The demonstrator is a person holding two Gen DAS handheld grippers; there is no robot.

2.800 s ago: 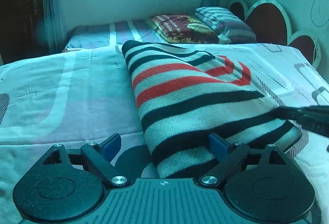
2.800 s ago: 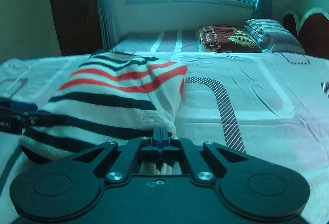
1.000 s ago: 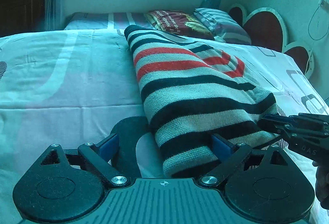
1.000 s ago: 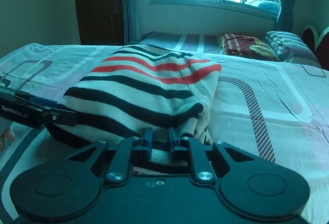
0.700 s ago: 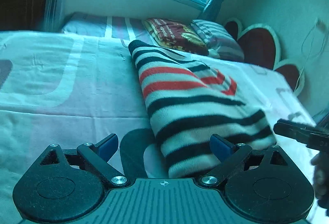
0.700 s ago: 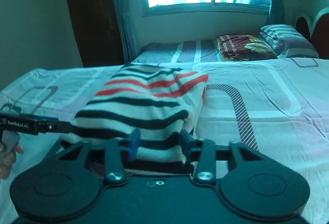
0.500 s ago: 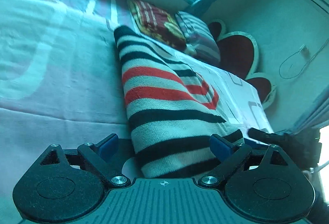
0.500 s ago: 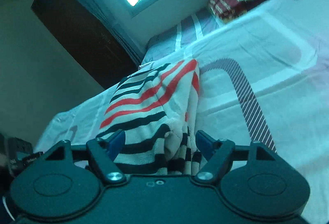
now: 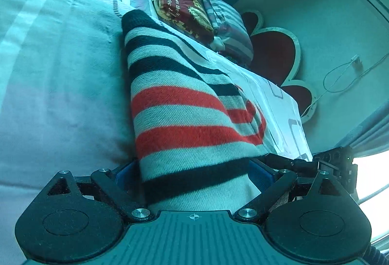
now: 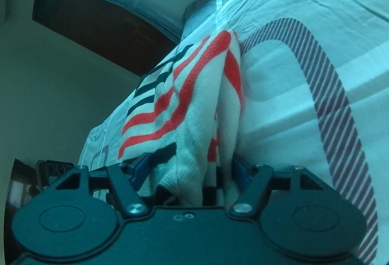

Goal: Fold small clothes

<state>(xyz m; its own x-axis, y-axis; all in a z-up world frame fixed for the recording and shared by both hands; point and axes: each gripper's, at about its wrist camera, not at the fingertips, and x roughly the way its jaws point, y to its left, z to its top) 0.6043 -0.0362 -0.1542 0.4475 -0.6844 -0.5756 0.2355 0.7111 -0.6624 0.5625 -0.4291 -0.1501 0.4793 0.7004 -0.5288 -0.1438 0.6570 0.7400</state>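
Knitted striped sweater (image 9: 184,119) on the bed (image 9: 56,85) (soft, floppy, probably light); left gripper (image 9: 194,172) and right gripper (image 10: 189,170) both straddle its near edge, jaws spread.

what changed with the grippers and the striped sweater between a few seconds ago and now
The right gripper, pinched shut on the striped sweater before, has just opened its jaws and now straddles the near edge. Both grippers rolled, tilting the views. The left gripper, open throughout, pushed in so the sweater's near end fills its jaws. The sweater stays folded on the bed sheet; the pillows are unmoved.
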